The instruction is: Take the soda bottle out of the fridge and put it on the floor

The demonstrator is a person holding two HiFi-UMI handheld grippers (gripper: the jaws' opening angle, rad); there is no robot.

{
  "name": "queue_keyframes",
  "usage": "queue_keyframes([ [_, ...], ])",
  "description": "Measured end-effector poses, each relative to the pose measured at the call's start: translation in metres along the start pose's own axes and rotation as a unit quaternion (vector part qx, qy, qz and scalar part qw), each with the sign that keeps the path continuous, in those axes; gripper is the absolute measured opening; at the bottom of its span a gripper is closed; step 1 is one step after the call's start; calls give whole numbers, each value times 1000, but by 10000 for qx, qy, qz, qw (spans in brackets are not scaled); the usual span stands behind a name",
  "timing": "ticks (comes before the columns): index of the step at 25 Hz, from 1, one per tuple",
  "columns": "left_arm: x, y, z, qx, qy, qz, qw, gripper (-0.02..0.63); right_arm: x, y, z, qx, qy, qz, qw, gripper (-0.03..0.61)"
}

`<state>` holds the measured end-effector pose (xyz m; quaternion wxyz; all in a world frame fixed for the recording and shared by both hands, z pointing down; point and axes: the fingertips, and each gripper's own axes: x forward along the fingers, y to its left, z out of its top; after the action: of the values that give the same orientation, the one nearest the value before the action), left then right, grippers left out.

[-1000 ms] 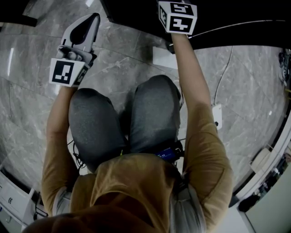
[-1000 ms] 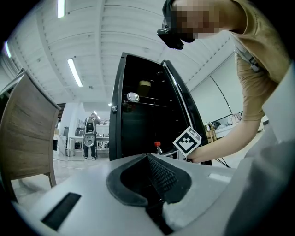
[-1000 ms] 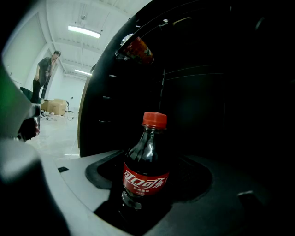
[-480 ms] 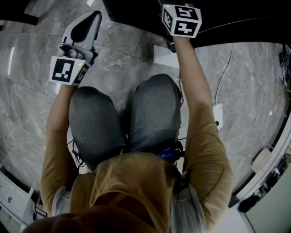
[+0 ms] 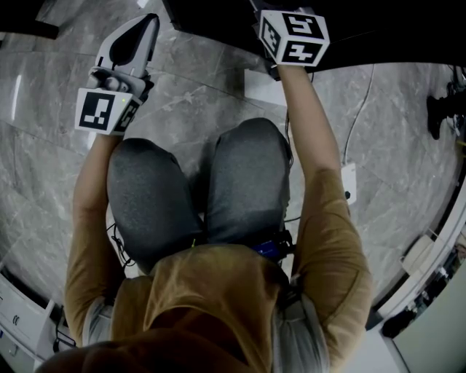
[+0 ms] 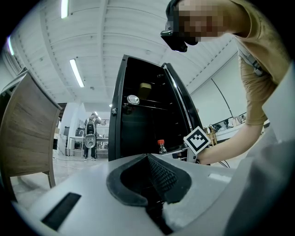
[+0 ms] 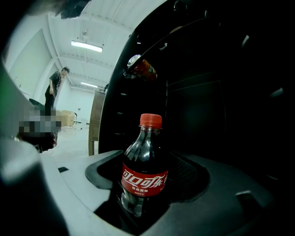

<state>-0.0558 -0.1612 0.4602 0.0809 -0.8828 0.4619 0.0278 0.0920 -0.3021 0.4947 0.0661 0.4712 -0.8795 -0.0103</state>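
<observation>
A small cola bottle (image 7: 144, 173) with a red cap and red label stands upright between the jaws of my right gripper (image 7: 146, 162), which is shut on its body. Behind it is the dark inside of the black fridge (image 7: 216, 92). In the head view only the right gripper's marker cube (image 5: 295, 36) shows at the fridge's (image 5: 211, 20) edge; its jaws are hidden. The left gripper view catches the bottle's red cap (image 6: 161, 143) by the open fridge (image 6: 138, 122). My left gripper (image 5: 144, 28) hangs over the marble floor (image 5: 196, 95), shut and empty, with its pads (image 6: 159, 173) together.
A can (image 7: 140, 67) lies on an upper fridge shelf. A white block (image 5: 263, 89) sits on the floor by the fridge, with a white box (image 5: 348, 186) and cables to the right. A wooden panel (image 6: 27, 133) stands left. The person's knees (image 5: 196, 189) are below both grippers.
The right gripper's marker cube has come a little down and right, away from the fridge. The left gripper has drifted slightly left and stays shut.
</observation>
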Motion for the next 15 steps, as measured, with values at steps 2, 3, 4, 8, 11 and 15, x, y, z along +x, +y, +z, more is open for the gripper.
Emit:
queue_keyframes([
  [2,1,-1,1,-2,-40,-2,10000,2,-6,4,2,-5,-30,71,10000,295],
  [3,1,-1,1,6,-31,0,10000,2,-9,6,2,-1,-42,104,9999,295],
  [4,1,-1,1,12,-27,1,10000,2,-12,9,2,-3,-47,136,9999,295],
  [8,1,-4,-3,56,24,-23,10000,2,-24,19,-3,-149,-33,260,9995,295],
  [11,1,-4,-6,62,79,-29,9999,2,-34,28,-3,-219,-52,375,9990,295],
  [15,1,-6,-8,26,33,-27,10000,2,-45,40,0,-266,-148,527,9981,295],
])
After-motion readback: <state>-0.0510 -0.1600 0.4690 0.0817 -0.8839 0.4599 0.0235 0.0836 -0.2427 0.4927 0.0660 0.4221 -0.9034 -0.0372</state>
